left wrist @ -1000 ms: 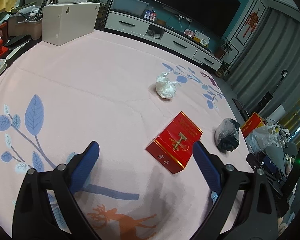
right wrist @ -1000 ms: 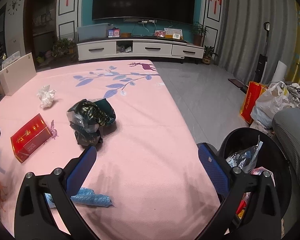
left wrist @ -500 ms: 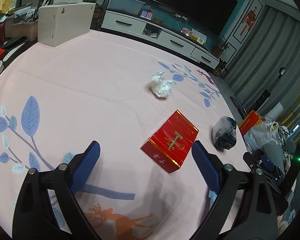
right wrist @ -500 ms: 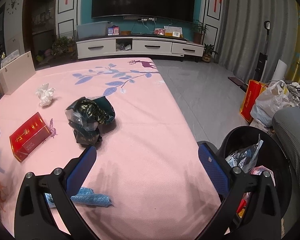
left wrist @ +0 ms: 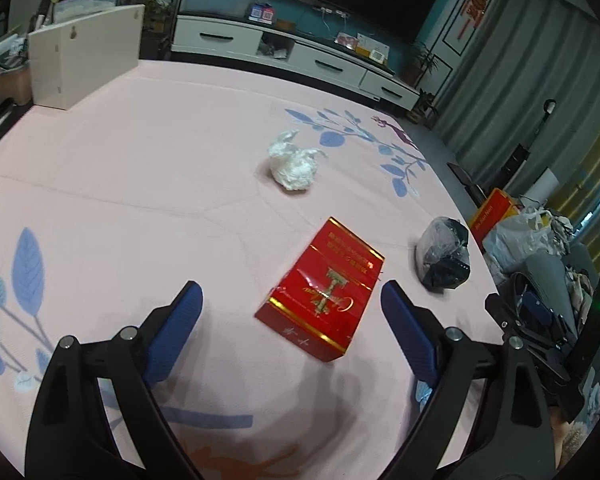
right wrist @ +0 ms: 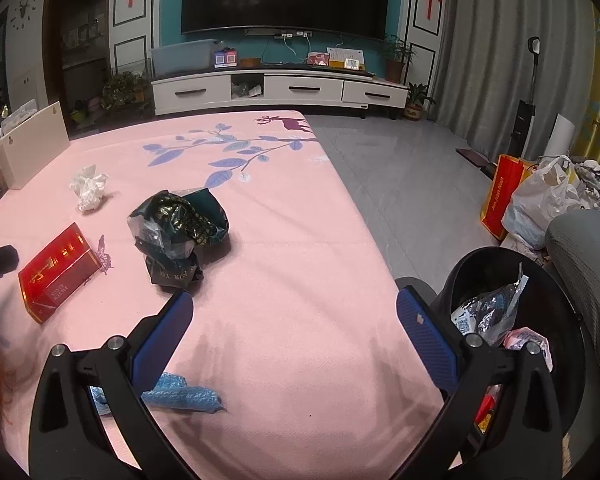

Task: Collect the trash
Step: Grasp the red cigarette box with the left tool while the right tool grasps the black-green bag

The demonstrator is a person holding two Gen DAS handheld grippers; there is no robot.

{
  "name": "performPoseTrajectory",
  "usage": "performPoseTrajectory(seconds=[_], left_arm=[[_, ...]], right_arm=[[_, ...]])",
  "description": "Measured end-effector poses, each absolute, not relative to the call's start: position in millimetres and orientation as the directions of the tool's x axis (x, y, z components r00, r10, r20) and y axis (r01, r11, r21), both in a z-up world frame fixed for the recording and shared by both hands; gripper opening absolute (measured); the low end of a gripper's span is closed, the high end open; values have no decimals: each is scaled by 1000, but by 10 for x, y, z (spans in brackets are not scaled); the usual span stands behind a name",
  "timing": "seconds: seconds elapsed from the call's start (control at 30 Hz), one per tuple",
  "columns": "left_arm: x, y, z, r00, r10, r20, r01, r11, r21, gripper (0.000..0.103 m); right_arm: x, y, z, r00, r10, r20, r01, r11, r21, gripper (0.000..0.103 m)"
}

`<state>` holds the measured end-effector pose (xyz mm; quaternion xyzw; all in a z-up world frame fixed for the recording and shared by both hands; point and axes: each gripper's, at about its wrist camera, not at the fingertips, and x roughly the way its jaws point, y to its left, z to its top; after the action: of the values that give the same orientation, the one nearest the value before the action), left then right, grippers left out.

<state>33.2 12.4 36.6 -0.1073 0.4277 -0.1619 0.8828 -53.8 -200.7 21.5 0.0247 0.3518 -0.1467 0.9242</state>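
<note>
Jaws wide, empty: left gripper over red box; right gripper likewise.

Left tool wide apart, red box ahead, crumpled tissue beyond

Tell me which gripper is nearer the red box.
Left. The left gripper hangs open just before the red box; the right gripper, also open, sits well off to its right.
</note>
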Motion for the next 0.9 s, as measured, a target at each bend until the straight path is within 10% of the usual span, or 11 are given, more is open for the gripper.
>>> performPoseTrajectory(seconds=[0.9], left_arm=[[384, -274, 170, 536, -347, -770, 297, 931, -213, 76]], right_arm=[[-542, -2014, 185, 697, -248, -672, 288, 956, -54, 100]])
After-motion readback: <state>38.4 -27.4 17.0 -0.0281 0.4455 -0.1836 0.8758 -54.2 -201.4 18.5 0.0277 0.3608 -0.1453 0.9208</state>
